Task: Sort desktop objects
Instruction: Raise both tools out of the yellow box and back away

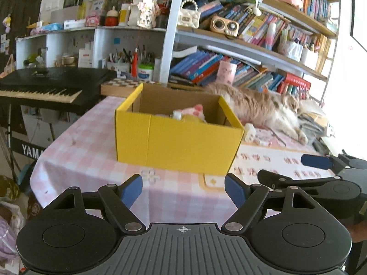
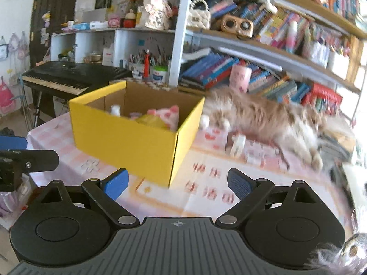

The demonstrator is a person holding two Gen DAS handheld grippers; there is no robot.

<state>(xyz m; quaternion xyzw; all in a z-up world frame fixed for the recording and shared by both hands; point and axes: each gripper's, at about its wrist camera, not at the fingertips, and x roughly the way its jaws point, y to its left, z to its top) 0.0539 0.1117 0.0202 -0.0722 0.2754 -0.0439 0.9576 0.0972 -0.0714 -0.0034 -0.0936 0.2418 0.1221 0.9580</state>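
A yellow cardboard box (image 1: 179, 146) stands on the pink checked tablecloth (image 1: 91, 151); it also shows in the right wrist view (image 2: 128, 146). Inside lie a pink plush toy (image 1: 195, 112), a small white item and something yellow (image 2: 153, 120). A small white object (image 1: 249, 133) lies right of the box, also in the right wrist view (image 2: 237, 146). My left gripper (image 1: 183, 189) is open and empty, in front of the box. My right gripper (image 2: 177, 182) is open and empty near the box's right front corner; it shows at the right of the left wrist view (image 1: 316, 163).
A long-haired cat (image 1: 263, 107) lies stretched on the table behind and right of the box, also in the right wrist view (image 2: 270, 116). A black keyboard (image 1: 45, 87) stands left of the table. Bookshelves (image 1: 240, 45) fill the back. A paper stack (image 1: 314, 119) lies at far right.
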